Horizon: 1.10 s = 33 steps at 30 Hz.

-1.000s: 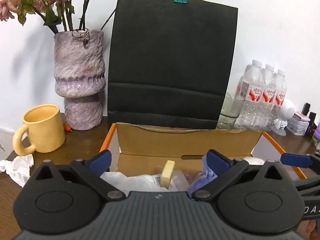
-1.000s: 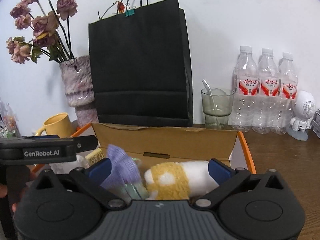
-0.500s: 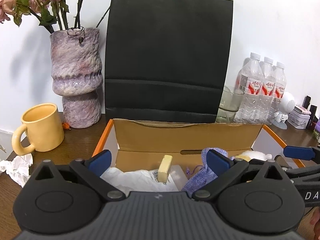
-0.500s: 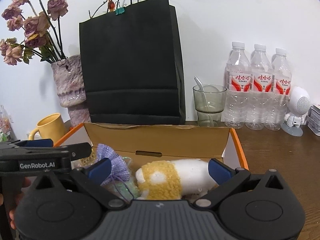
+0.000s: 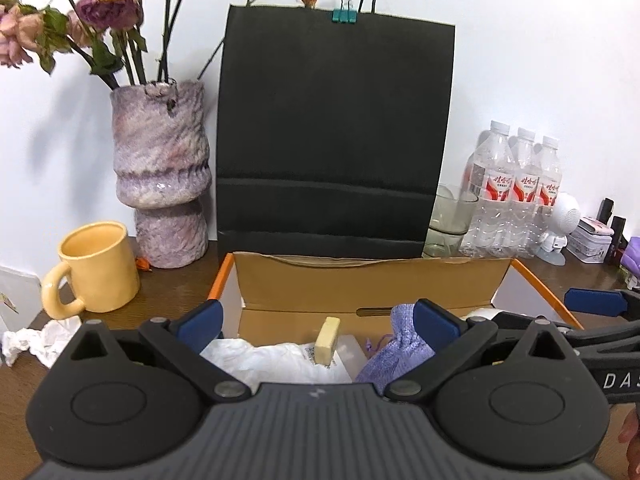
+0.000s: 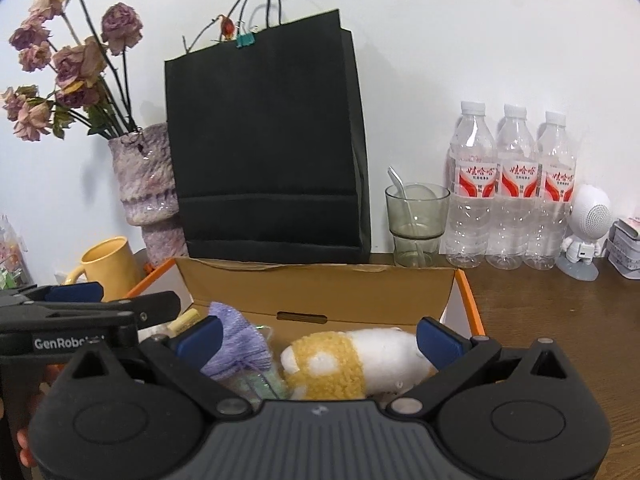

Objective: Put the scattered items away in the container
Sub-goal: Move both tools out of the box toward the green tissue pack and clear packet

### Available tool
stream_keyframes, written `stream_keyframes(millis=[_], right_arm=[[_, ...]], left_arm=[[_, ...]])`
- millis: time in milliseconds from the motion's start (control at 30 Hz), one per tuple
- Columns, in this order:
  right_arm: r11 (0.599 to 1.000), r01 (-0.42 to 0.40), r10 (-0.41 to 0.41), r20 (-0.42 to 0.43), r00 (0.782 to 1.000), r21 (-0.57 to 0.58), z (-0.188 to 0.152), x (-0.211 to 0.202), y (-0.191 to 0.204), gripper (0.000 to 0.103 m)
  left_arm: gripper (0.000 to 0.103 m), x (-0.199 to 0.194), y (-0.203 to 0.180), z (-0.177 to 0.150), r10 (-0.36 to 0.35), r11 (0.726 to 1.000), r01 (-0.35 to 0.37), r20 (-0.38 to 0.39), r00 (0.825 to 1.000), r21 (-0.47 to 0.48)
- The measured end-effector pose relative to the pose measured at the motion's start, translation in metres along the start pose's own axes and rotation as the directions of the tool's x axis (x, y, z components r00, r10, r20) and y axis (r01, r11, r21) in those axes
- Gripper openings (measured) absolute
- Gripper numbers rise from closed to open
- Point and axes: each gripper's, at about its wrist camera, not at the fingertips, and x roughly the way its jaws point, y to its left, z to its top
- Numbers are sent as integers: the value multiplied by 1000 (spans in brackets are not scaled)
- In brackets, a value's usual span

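Cardboard box [image 6: 316, 288] on table, holding purple cloth [image 6: 240, 340], plush toy [image 6: 352, 360], white bag [image 5: 272, 360]; left gripper [image 5: 316, 320] and right gripper [image 6: 316, 338] above box, both spread, empty.

A lived-in home room, shown by everyday clutter on a dark wooden table [image 6: 560, 320] against a plain white wall [image 6: 480, 40]. A purple vase [image 5: 160, 172] holds dried roses [image 5: 108, 4]. Beside it stand a yellow mug [image 5: 100, 268] and a black paper bag [image 5: 332, 140]. To the right are a glass [image 6: 416, 224] with a spoon, three water bottles [image 6: 516, 188] and a small white robot figurine [image 6: 584, 232]. A crumpled tissue [image 5: 36, 340] lies near the mug.
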Motion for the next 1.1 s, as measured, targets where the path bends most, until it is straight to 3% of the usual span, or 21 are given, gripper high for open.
stream_keyframes(millis=[367,667,1100], right_arm=[[1000,11,-11,19,1000,-8,-4,-57,2,103],[998,59,-60,-22,998,-38,-42,-97,-7,103],[993,115,-118,-127,985,-34,-101,-91,-25,102]], left_arm=[[103,-58,18,-7,25,1000,-25,5,1000,-2],[103,-92,49,-45,71,997,-72,-58,996,-17],[103,-90,62,-95,66,994,-77,-150,986,-72]])
